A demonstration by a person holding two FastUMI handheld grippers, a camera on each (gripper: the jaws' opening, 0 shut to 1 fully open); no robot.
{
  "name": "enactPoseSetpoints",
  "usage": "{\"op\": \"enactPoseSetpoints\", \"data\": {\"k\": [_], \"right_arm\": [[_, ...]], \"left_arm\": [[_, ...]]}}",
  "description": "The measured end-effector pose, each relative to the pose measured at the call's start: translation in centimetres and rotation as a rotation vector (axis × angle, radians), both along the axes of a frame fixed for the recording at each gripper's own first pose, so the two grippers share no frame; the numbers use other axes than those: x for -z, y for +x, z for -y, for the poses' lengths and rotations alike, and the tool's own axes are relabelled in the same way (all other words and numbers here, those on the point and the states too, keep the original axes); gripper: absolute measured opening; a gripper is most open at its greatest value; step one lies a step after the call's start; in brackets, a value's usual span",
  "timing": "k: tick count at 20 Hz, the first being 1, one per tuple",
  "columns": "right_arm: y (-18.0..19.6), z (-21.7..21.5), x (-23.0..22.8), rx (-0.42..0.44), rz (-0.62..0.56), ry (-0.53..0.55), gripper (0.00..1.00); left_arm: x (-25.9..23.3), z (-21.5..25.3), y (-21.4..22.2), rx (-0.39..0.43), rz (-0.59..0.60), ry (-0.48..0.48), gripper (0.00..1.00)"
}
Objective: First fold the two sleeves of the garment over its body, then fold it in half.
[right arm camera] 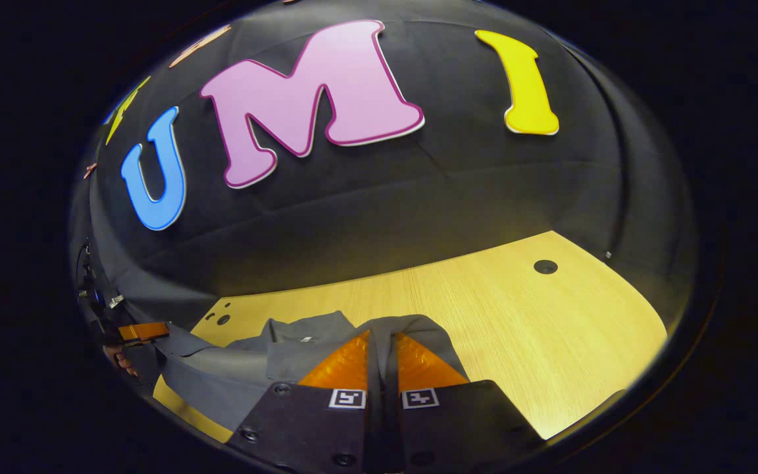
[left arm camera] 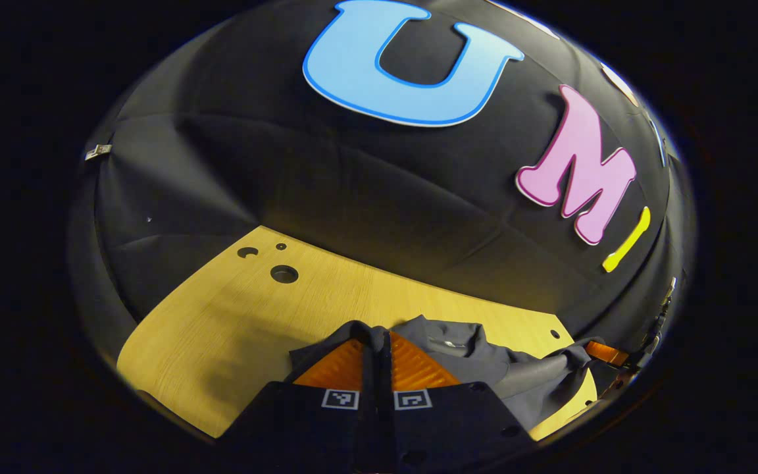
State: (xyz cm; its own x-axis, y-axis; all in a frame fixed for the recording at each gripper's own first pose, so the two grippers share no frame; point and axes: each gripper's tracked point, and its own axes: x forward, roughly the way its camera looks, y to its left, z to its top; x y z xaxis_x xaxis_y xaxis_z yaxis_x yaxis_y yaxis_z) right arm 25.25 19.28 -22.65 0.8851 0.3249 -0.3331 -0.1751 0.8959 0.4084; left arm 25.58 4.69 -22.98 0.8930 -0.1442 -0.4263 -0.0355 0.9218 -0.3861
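While both tongs are nearly closed, each pinches a fold of the dark grey fabric garment (left arm camera: 478, 362), which lies on the pale wooden tabletop (left arm camera: 234, 316). Left tongs (left arm camera: 376, 342) grip its one end, right tongs (right arm camera: 379, 345) the other, so the cloth's long axis runs between them. Each sees the other off to its side, and both stand equally near for the coming fold.
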Motion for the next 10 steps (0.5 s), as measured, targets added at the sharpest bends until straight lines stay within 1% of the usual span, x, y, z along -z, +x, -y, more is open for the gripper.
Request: {"op": "enactPoseSetpoints", "data": {"k": [2, 5, 10], "right_arm": [[1.4, -0.3, 1.3, 0.005, 0.006, -0.004, 0.05], [3.0, -0.9, 4.0, -0.011, -0.014, -0.031, 0.05], [4.3, -1.7, 8.9, -0.035, -0.08, -0.066, 0.05]], "left_arm": [[1.6, -0.2, 1.3, -0.007, -0.013, 0.009, 0.05], [3.9, -0.5, 3.2, -0.014, -0.022, 0.02, 0.05], [8.8, -0.3, 5.1, 0.018, -0.099, 0.095, 0.05]]}}
